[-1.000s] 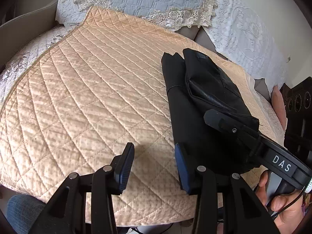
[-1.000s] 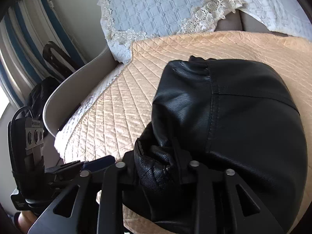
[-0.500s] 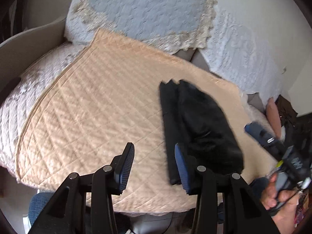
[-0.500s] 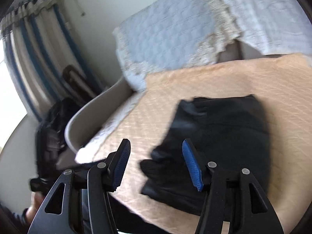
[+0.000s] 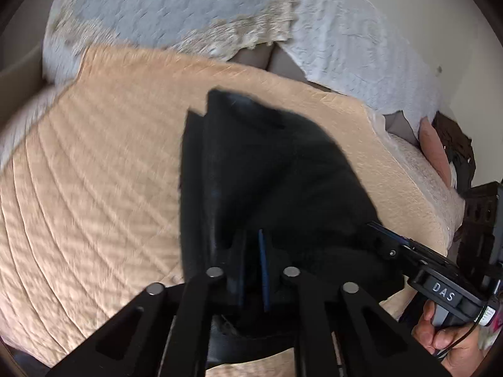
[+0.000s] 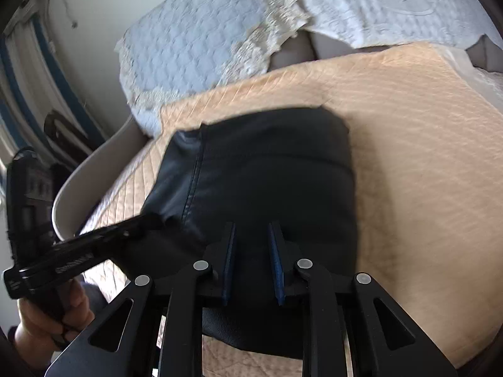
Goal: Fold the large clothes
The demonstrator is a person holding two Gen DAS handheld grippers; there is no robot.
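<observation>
Left wrist view: left gripper (image 5: pixel 251 270) nearly closed, pinching near edge of black garment (image 5: pixel 267 172) folded on peach quilt (image 5: pixel 94 172); blurred. Right wrist view: right gripper (image 6: pixel 251 264) narrowly parted over garment (image 6: pixel 267 172); grip unclear.

Bare quilted cover (image 5: pixel 94 188) left of black garment (image 5: pixel 267 172), pillows (image 5: pixel 176 9) seemingly crowding far edge

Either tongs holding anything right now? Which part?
Left tongs look shut on the near edge of the folded black garment. Right tongs sit narrowed over the garment's near edge; blur hides whether they pinch it.
</observation>
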